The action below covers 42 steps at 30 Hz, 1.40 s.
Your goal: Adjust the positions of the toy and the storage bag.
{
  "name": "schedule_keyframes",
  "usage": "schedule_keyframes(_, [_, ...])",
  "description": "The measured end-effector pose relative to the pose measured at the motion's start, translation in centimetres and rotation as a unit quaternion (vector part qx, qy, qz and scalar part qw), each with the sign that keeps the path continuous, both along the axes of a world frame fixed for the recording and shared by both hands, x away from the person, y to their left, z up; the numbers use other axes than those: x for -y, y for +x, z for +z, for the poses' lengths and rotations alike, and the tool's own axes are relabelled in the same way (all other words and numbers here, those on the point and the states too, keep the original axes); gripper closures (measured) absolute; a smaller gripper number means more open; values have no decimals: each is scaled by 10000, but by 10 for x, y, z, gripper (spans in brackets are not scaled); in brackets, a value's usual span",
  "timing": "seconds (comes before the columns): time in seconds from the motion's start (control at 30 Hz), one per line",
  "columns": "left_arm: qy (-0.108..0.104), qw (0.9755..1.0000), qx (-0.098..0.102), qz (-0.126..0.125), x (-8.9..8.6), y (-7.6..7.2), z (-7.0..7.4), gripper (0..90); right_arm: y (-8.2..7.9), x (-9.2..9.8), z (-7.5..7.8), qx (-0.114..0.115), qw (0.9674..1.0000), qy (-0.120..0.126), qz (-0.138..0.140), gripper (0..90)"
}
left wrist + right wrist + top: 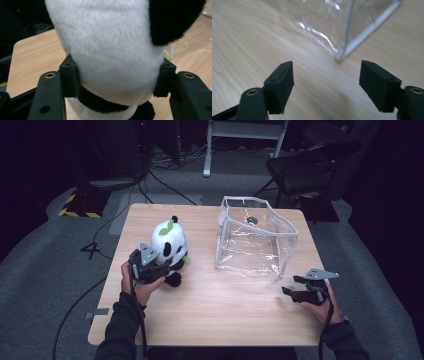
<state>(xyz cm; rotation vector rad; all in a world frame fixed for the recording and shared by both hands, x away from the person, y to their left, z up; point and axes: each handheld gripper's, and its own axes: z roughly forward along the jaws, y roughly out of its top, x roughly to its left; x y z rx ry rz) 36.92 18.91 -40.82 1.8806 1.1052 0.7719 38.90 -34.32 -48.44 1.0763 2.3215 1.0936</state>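
Observation:
A black-and-white panda plush (169,242) with a green leaf on its head stands upright on the left half of the wooden table (225,310). My left gripper (162,267) is at its near-left side. In the left gripper view the two jaws press into both flanks of the panda's white body (112,45), so my left gripper (117,75) is shut on it. A clear plastic bag (255,237) stands open at the right rear of the table. My right gripper (290,285) is open and holds nothing, just short of the bag's near right corner (342,53).
A dark chair (305,167) and a white frame leg (207,150) stand beyond the table's far edge. Cables run over the grey floor at left. The table's middle and front strip are bare wood.

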Motion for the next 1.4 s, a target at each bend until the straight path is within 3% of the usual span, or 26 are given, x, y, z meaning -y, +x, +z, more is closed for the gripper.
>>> schedule_keyframes(0.23, [-120, 9999, -22, -4, -17, -25, -2, 385, -3, -10, 56, 585, 9976, 280, 253, 312])
schedule_keyframes(0.3, [-118, 9999, -21, -20, -21, -29, -3, 384, -3, -15, 78, 748, 9957, 339, 418, 330])
schedule_keyframes(0.4, [-175, 9998, -14, -43, -22, -32, -5, 384, -1, -24, 105, 930, 9937, 269, 558, 344])
schedule_keyframes(0.53, [-123, 9998, 68, -114, -18, -31, -11, 384, 5, -34, 131, 1077, 9918, 292, 617, 354])
schedule_keyframes(0.63, [25, 9997, 169, -193, -11, -30, -17, 385, 11, -43, 147, 1169, 9906, 291, 644, 354])
schedule_keyframes(0.7, [113, 9996, 176, -191, -9, -30, -16, 385, 15, -47, 153, 1205, 9900, 293, 672, 355])
schedule_keyframes(0.93, [-109, 9996, 174, -177, -14, -31, -20, 383, 35, -68, 166, 1278, 9894, 199, 668, 353])
schedule_keyframes(1.03, [-22, 9996, 214, -184, -11, -31, -21, 383, 43, -79, 169, 1281, 9896, 138, 642, 347])
schedule_keyframes(1.4, [34, 9996, 191, -190, -11, -30, -23, 375, 70, -115, 159, 987, 9907, -225, 904, 415])
